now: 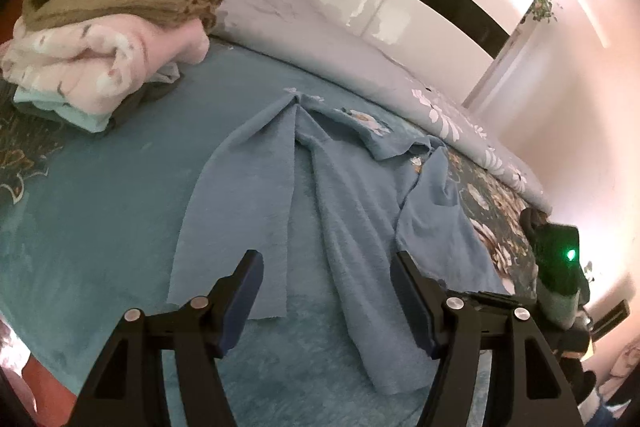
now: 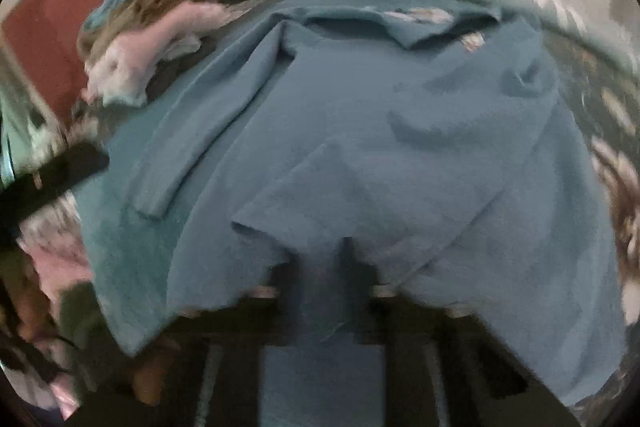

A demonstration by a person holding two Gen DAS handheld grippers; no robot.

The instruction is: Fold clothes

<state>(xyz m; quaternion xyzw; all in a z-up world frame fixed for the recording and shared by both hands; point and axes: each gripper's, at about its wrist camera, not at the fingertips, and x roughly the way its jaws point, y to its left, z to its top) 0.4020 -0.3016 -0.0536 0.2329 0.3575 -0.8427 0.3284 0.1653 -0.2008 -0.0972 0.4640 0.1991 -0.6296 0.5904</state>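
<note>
A blue garment (image 1: 344,187) lies spread on the bed (image 1: 100,187), near a stack of folded clothes (image 1: 112,27). The left gripper (image 1: 328,291) hovers wide open above it; the right gripper (image 2: 320,267) pinches its hem. Likely next: fold the hem toward the collar.

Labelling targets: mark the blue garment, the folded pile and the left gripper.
blue garment (image 1: 352,211), left wrist view, middle of the spread cloth
folded pile (image 1: 120,3), left wrist view, brown knit layer
left gripper (image 1: 328,291), left wrist view, midway between its open jaws
</note>
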